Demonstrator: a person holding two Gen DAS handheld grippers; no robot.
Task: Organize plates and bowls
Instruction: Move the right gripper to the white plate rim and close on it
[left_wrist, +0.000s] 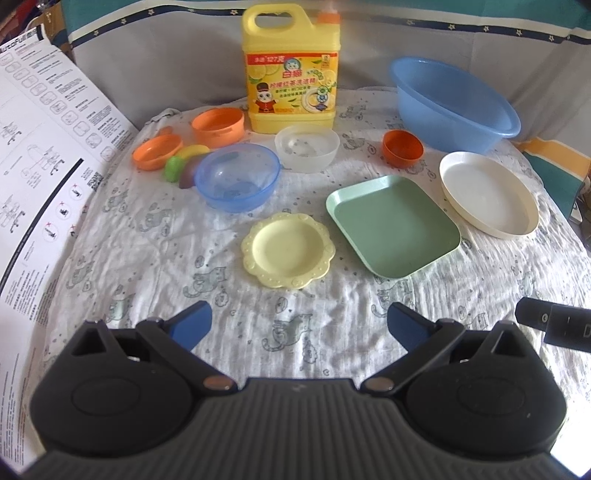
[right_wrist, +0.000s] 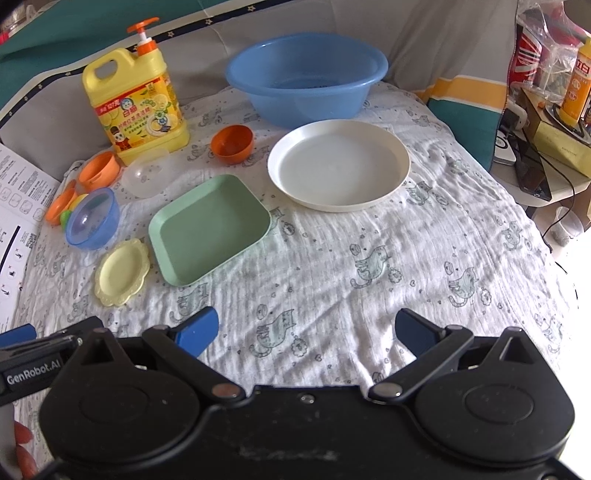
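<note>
On a cat-print cloth lie a small yellow scalloped plate (left_wrist: 289, 249) (right_wrist: 122, 271), a green square plate (left_wrist: 393, 225) (right_wrist: 209, 229) and a round white plate (left_wrist: 488, 192) (right_wrist: 339, 164). Behind them stand a clear blue bowl (left_wrist: 237, 176) (right_wrist: 94, 218), a frosted clear bowl (left_wrist: 306, 147) (right_wrist: 147, 172), a dark orange bowl (left_wrist: 402, 147) (right_wrist: 232, 143) and two lighter orange bowls (left_wrist: 218, 125) (left_wrist: 158, 150). My left gripper (left_wrist: 300, 325) is open, hovering short of the yellow plate. My right gripper (right_wrist: 306, 330) is open over bare cloth, nearer than the white plate.
A yellow detergent jug (left_wrist: 291, 66) (right_wrist: 136, 99) and a big blue basin (left_wrist: 454, 103) (right_wrist: 306, 74) stand at the back. Toy fruit (left_wrist: 184, 164) lies by the blue bowl. A printed sheet (left_wrist: 44, 155) lines the left edge. Clutter (right_wrist: 554, 110) fills a shelf at right.
</note>
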